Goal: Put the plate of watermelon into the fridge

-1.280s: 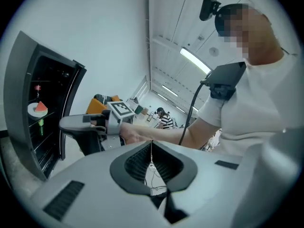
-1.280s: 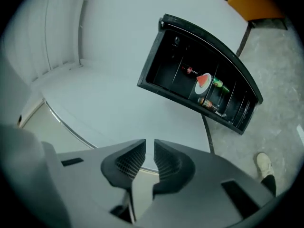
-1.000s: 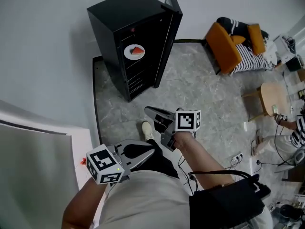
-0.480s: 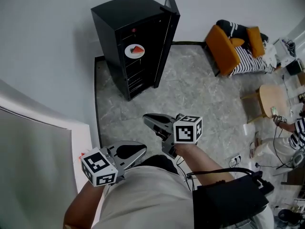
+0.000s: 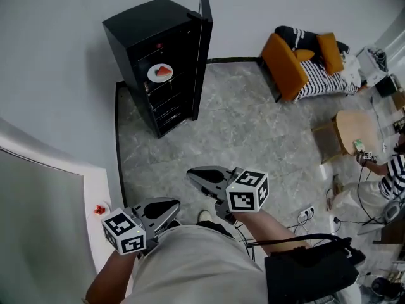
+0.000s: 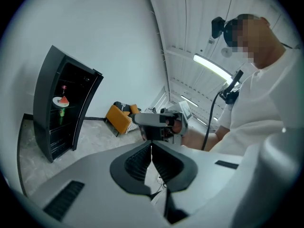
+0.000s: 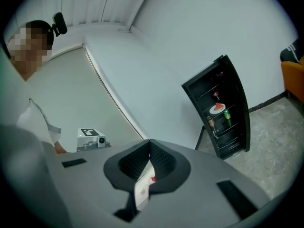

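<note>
The plate of watermelon [image 5: 160, 73] sits on a shelf inside the open fridge [image 5: 136, 27], and well apart from it the left gripper [image 6: 151, 148] and the right gripper [image 7: 150, 144] have their jaws pressed together, holding nothing.

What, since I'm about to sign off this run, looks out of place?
The fridge door stands wide open, with the plate of watermelon on a shelf inside. Nothing looks spilled or damaged.
</note>
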Demonstrator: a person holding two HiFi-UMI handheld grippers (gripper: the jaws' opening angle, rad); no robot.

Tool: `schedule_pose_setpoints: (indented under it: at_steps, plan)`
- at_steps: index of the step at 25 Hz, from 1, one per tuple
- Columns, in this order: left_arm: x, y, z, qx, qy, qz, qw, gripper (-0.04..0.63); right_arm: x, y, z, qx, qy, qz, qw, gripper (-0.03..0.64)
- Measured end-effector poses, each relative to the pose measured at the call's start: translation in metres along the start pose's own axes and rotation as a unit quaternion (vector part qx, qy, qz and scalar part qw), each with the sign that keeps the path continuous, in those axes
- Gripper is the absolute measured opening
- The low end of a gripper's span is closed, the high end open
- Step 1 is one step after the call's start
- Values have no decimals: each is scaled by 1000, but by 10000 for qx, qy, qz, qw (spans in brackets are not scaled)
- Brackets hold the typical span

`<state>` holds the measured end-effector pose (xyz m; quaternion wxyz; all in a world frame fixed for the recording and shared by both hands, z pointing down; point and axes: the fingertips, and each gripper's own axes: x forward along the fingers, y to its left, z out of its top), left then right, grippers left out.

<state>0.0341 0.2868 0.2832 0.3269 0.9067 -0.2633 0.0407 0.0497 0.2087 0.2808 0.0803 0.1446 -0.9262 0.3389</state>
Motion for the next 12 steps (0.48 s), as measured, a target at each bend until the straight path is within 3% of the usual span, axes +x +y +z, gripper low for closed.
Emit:
schedule_pose_setpoints:
  at_steps: [12]
  plan:
    - [87,-65,-36,196,299,31,9994,14,-129,-13,-36,-240,-53,-296,9993,15]
